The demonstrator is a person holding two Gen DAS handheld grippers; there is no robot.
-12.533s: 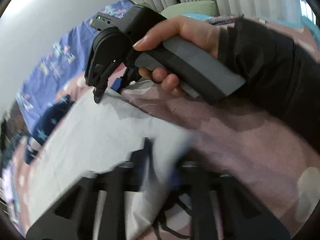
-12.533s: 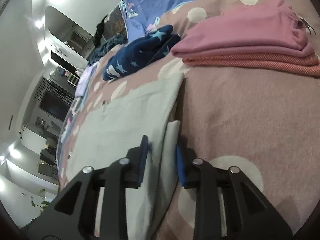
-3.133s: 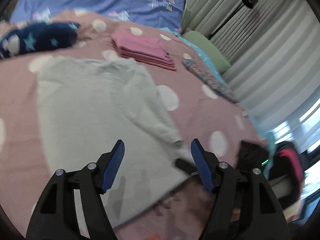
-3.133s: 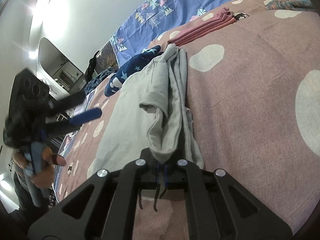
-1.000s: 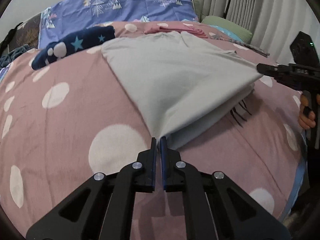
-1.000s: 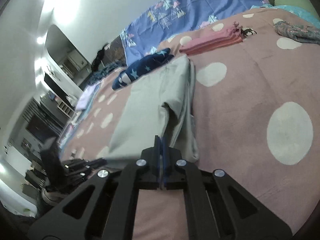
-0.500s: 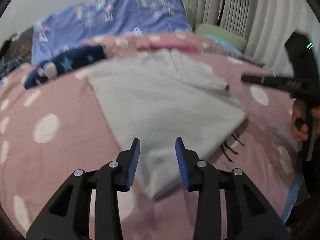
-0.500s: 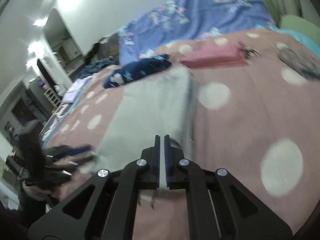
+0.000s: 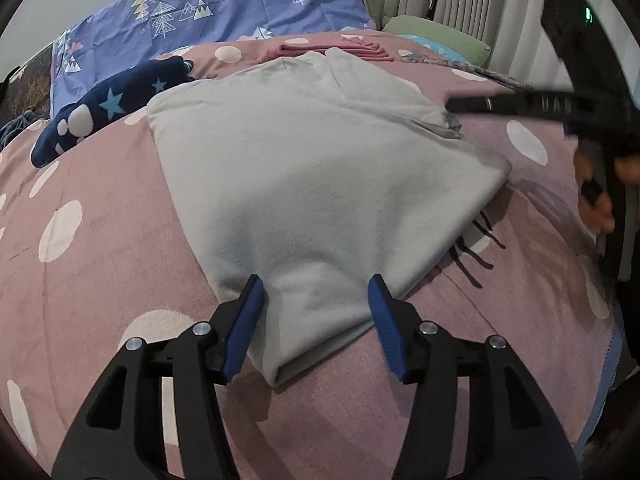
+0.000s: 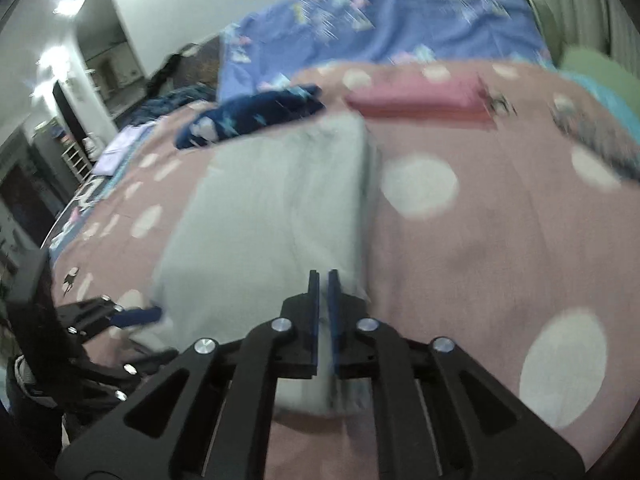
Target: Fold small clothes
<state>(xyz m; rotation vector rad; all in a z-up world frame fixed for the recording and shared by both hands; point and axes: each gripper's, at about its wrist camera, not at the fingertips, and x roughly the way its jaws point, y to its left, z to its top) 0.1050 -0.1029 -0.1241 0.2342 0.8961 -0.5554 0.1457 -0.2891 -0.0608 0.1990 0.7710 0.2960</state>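
Black drawstrings (image 9: 476, 240) only in the left view (under the grey garment (image 9: 320, 184)); left gripper (image 9: 316, 312) spread wide over its corner, right gripper (image 10: 323, 312) nearly closed, thin gap, grip uncertain.

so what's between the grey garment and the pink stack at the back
Nothing in the left wrist view: the grey garment's far edge runs right up to the pink stack, overlapping its front. The right wrist view is blurred, but shows no object between them either.
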